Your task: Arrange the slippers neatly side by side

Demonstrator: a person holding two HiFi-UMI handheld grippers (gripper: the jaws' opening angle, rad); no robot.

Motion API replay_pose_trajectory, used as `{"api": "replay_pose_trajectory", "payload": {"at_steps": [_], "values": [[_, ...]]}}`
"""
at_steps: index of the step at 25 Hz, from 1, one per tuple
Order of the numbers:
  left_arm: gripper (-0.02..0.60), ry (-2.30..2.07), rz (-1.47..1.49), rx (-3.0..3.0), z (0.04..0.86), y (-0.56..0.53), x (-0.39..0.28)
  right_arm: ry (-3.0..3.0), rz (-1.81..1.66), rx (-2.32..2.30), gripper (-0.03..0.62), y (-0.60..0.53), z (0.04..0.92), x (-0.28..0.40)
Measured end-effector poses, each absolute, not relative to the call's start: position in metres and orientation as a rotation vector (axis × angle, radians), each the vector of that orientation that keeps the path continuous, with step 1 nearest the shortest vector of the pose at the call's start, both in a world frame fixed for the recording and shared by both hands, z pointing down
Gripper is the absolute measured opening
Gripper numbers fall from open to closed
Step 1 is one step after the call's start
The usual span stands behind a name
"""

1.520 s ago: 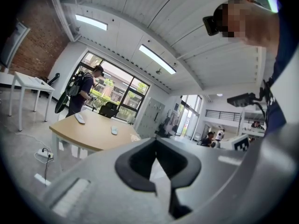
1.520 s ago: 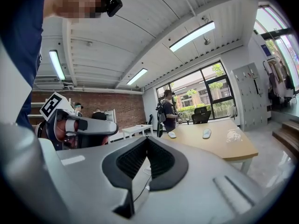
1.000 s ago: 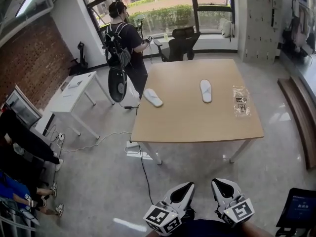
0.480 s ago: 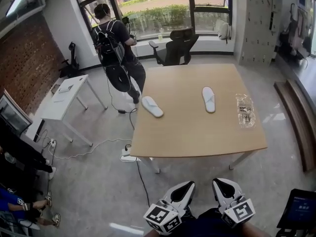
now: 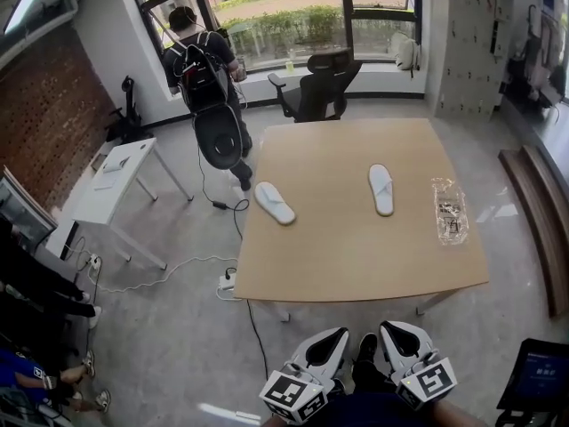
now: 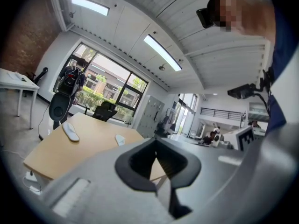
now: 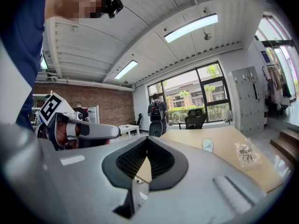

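- While the left slipper (image 5: 275, 203) lies at a slant near the left edge of the counter (image 5: 356, 261), the right slipper (image 5: 381, 189) lies well apart from it, right of the middle and pointing roughly away from me.
- Both are white and rest flat on the wooden top.
- Near the right slipper, by the counter's right edge, is a clear plastic packet (image 5: 450, 212); its contents are too small for me to tell.
- My left hand-held gripper (image 5: 331, 341) is low in front of me, short of the counter, its jaws pressed together with nothing between them.
- My right hand-held gripper (image 5: 392, 332) is just beside it, also pressed together and empty.
- Beyond the far edge stands a black office chair (image 5: 322, 83) by the window.
- A person with a backpack (image 5: 206, 78) stands off the far left corner.
- A white side table (image 5: 111, 181) stands on the floor to the left.
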State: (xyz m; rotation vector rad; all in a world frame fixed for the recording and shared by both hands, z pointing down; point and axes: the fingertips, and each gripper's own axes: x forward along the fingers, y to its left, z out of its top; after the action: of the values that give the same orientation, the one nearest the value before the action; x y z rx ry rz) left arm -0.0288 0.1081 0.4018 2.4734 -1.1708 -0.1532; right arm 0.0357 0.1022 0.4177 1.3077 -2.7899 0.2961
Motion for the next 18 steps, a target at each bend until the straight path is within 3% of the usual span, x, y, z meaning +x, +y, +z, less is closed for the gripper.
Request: {"api": "replay_pose_trajectory", "payload": {"at_steps": [18], "values": [[0.002, -1.261, -0.171, 2.449, 0.402, -0.048, 0.015, -2.855, 0.297, 1.176, 0.009, -0.06, 0.416, 0.071]]}}
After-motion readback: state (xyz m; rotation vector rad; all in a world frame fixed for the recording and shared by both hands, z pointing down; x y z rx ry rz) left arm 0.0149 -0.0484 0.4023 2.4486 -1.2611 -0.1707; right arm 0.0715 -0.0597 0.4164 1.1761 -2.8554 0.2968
